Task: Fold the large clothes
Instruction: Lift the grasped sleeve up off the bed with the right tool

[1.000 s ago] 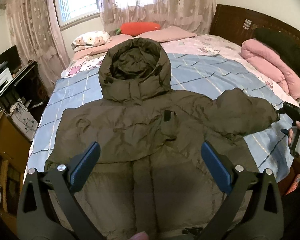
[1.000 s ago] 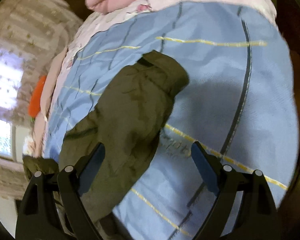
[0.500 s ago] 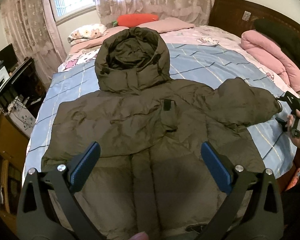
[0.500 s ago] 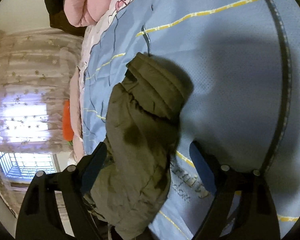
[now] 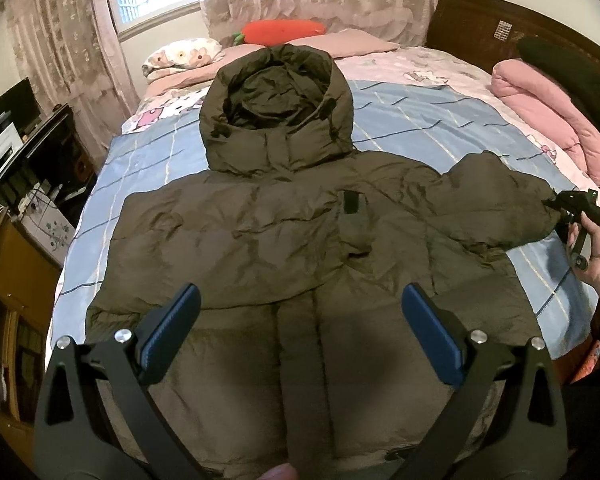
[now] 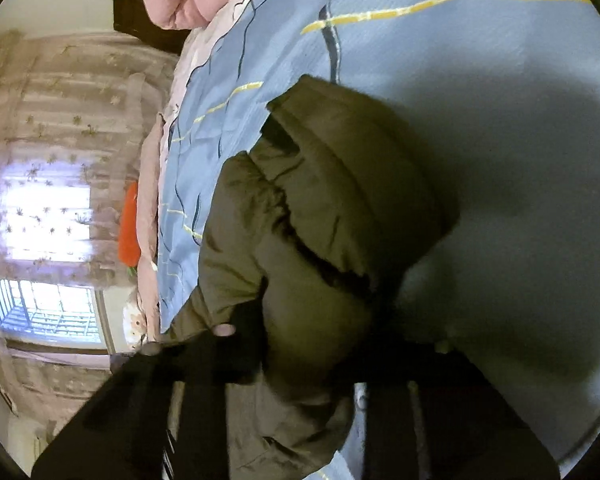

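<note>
An olive hooded puffer jacket (image 5: 268, 240) lies flat, front up, on the blue checked bed, hood (image 5: 276, 108) toward the pillows. My left gripper (image 5: 298, 330) is open and empty above the jacket's lower front. In the left wrist view my right gripper (image 5: 556, 206) is at the end of the jacket's right-hand sleeve (image 5: 496, 200). In the right wrist view the sleeve cuff (image 6: 340, 184) fills the middle and my right gripper (image 6: 312, 344) has its fingers on either side of the sleeve, closed in on the fabric.
A rolled pink quilt (image 5: 548, 120) and a dark pillow lie at the bed's right by the headboard. Pillows and a red cushion (image 5: 284, 32) sit at the far end. A desk with clutter (image 5: 16, 168) stands to the left.
My right gripper has moved onto the sleeve end and its fingers have closed in on the fabric. My left gripper has stayed open over the jacket's hem, with the view shifting slightly.
</note>
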Demonstrator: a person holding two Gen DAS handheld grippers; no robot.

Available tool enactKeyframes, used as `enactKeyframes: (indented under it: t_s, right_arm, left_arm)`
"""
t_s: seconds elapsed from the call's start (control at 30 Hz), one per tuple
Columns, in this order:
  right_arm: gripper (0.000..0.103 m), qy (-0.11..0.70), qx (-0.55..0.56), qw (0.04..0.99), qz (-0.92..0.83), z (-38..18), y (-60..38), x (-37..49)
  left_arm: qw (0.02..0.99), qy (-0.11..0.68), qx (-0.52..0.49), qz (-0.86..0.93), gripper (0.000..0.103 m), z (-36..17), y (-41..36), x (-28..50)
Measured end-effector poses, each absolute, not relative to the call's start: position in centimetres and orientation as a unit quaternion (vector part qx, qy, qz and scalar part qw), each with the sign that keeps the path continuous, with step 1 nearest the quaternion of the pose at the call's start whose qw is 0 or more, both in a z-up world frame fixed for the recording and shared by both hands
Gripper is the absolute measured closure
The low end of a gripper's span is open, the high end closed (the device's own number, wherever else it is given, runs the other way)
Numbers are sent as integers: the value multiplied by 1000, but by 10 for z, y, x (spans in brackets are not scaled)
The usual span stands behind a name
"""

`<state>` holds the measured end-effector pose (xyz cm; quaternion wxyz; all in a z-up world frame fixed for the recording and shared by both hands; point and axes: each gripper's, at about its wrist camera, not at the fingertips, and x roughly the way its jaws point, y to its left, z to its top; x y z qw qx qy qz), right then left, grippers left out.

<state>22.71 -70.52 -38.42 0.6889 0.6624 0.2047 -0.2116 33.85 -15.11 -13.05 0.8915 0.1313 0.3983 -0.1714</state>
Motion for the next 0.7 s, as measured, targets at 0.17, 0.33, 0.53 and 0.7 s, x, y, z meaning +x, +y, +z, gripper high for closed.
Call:
enactKeyframes:
  t_s: [0.17, 0.33, 0.53, 0.7]
  right_arm:
    - [99, 186, 631, 721, -217, -368, -701, 227]
    - [99, 162, 606, 746, -225, -343, -701, 227]
    - [100, 153, 582, 766, -228, -316, -691, 228]
    - [100, 150, 536, 798, -232, -276, -677, 237]
  left_arm:
    - [891, 399, 132, -172, 2, -131, -150, 340]
    - [897, 391, 120, -171, 2, -126, -148, 340]
    - [902, 384, 101, -169, 2, -113, -142, 339]
    - [910, 372, 80, -166, 2, -96, -131, 337]
